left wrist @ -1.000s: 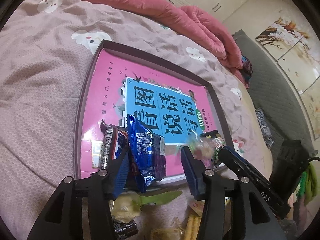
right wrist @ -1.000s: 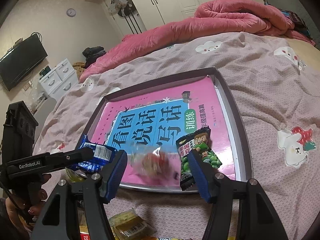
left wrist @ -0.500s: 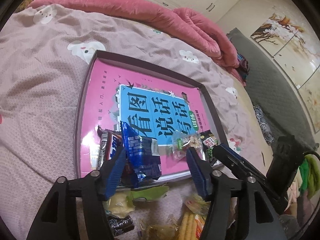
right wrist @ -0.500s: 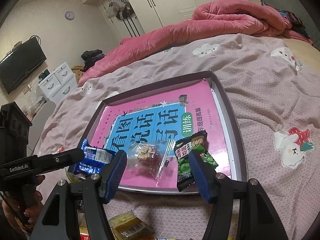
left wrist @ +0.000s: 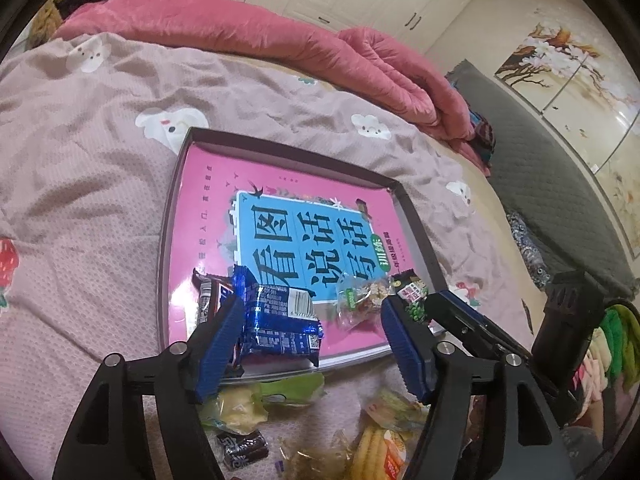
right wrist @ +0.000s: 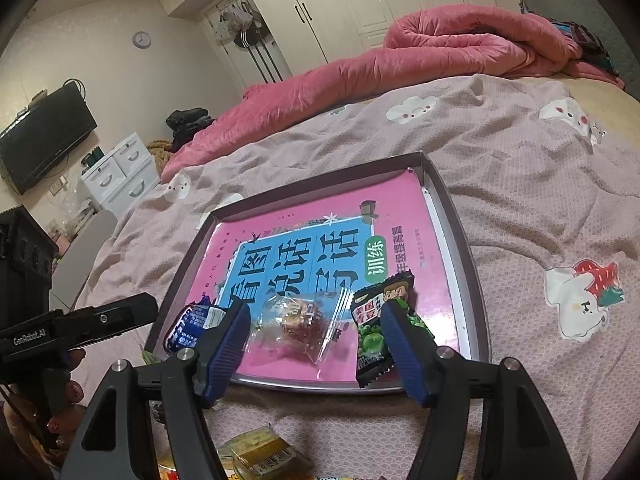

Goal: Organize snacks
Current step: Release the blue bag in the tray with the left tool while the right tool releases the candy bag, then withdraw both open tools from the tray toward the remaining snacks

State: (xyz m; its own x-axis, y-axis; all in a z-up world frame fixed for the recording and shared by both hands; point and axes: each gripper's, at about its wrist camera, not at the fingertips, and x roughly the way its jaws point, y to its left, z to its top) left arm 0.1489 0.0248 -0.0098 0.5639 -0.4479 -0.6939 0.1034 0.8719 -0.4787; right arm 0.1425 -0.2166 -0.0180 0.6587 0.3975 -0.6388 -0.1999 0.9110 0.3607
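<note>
A dark tray (left wrist: 170, 216) lined with a pink and blue book lies on the bed. Along its near edge lie a brown bar (left wrist: 210, 300), a blue packet (left wrist: 280, 324), a clear candy bag (left wrist: 360, 300) and a green pea packet (left wrist: 412, 300). My left gripper (left wrist: 312, 344) is open and empty, just in front of the blue packet. My right gripper (right wrist: 316, 352) is open and empty, just before the clear bag (right wrist: 300, 328), with the pea packet (right wrist: 376, 332) by its right finger. The tray (right wrist: 464, 248) and blue packet (right wrist: 192, 324) show there too.
Loose snacks lie on the sheet before the tray: a green-yellow pack (left wrist: 256, 404), a small dark bar (left wrist: 240, 448), yellow sticks (left wrist: 380, 448), and a yellow pack (right wrist: 260, 452). A rolled pink duvet (left wrist: 280, 44) lies behind. The bed edge drops at the right.
Both grippers have drawn back and risen from the tray. The blue packet left the left gripper and fell flat. The clear bag left the right gripper and settled on the tray.
</note>
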